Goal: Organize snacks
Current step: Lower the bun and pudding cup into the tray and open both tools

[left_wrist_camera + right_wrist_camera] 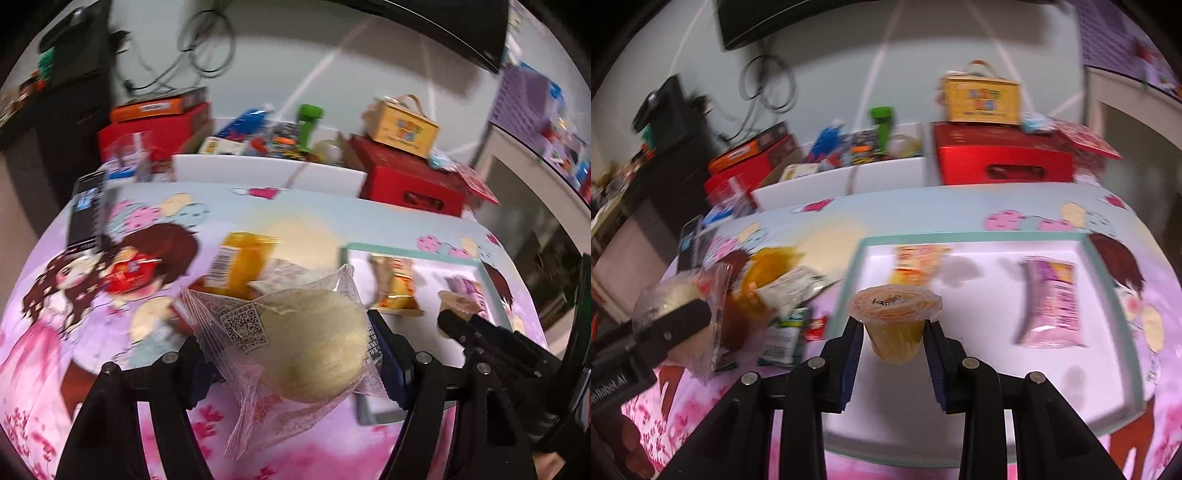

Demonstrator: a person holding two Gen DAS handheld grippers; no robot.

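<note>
While both grippers hang above the cartoon-print tablecloth [1015, 206], each is clamped on a snack. The left gripper [291, 347] grips a pale round bun in a clear wrapper [317, 339] between its blue pads, held over the cloth just left of the tray. The right gripper [892, 332] pinches an orange jelly cup [894, 325] by its sides, the sealed lid facing up, above the near part of the tray.

That shallow white tray with a teal rim [1108, 280] holds two snacks: a pink packet [1051, 302] lying at its right side and an orange-yellow packet [916, 264] near its far edge. Left of the tray, a loose pile of snacks [783, 295] lies on the cloth, among them a yellow packet and a white one.

Beyond the table, a white open bin [886, 177] is filled with mixed colourful items, and a yellow carton [982, 98] sits on top of a red crate [1001, 155].
</note>
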